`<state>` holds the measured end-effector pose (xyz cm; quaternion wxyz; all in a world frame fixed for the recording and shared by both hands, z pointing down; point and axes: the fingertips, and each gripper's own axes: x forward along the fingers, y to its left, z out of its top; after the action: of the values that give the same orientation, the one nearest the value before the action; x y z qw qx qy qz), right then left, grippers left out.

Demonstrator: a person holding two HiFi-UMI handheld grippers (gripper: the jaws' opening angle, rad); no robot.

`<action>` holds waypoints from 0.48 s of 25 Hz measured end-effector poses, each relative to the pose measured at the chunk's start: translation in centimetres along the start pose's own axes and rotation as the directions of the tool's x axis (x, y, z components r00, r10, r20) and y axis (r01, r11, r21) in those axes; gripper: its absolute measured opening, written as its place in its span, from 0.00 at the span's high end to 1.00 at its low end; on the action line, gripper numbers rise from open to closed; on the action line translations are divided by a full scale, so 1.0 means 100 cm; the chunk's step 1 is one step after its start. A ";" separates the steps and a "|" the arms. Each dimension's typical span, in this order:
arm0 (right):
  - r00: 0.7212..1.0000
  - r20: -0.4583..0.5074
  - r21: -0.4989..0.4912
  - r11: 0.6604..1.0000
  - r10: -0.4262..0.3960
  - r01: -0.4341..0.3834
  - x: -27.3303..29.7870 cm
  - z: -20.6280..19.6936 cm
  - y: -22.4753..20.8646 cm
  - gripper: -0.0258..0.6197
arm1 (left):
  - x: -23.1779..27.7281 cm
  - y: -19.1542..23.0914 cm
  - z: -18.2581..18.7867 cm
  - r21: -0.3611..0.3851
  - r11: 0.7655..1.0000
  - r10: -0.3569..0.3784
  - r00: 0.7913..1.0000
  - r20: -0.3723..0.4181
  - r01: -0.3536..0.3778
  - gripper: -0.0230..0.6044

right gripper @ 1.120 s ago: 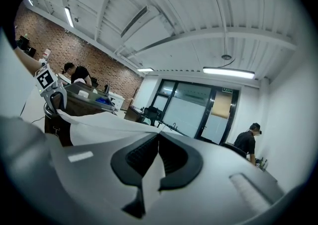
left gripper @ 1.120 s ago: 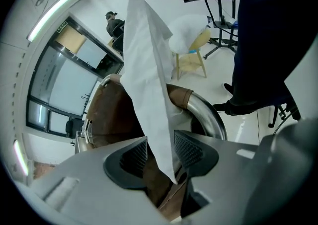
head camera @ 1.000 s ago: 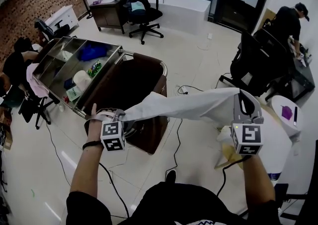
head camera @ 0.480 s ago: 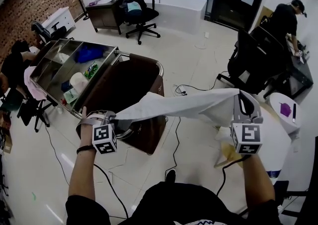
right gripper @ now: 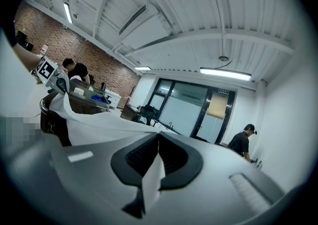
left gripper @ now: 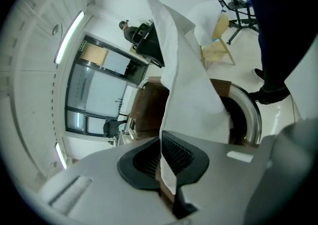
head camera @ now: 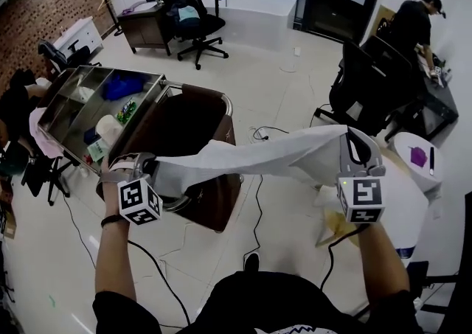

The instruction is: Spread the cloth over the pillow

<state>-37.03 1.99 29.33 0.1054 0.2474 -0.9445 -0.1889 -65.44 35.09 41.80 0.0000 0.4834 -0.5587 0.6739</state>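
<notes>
Cloth (head camera: 251,157) slung between your grippers: jaws of your left gripper (head camera: 150,168), just closed, pinch one end — jaws of your right gripper (head camera: 352,147) clamp the other.

There were two claws, the left claw (head camera: 150,169) and the right claw (head camera: 348,137), one white cloth (head camera: 251,155), and one steel trolley (head camera: 110,70) far left.

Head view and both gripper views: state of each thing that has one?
cloth, held in the air, stretched out, bunched lengthwise
left gripper, jaws just closed, shut on one end of the cloth
right gripper, shut on the other end
hamper, open at the top
</notes>
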 end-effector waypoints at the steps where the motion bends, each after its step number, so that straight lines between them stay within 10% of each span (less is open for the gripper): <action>1: 1.000 0.004 -0.008 1.000 -0.005 0.005 0.000 0.003 -0.003 0.95 | -0.004 0.012 0.001 -0.004 1.000 0.027 1.000 0.003 -0.027 0.96; 12: 0.994 0.054 -0.058 0.994 -0.090 0.093 -0.020 0.037 -0.056 0.95 | -0.046 0.120 0.041 0.048 0.967 0.244 0.966 0.084 -0.249 0.96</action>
<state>-34.04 -0.43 23.46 0.0797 0.2822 -0.9284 -0.2281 -66.79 29.97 29.34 -0.1197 0.4358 -0.5941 0.6654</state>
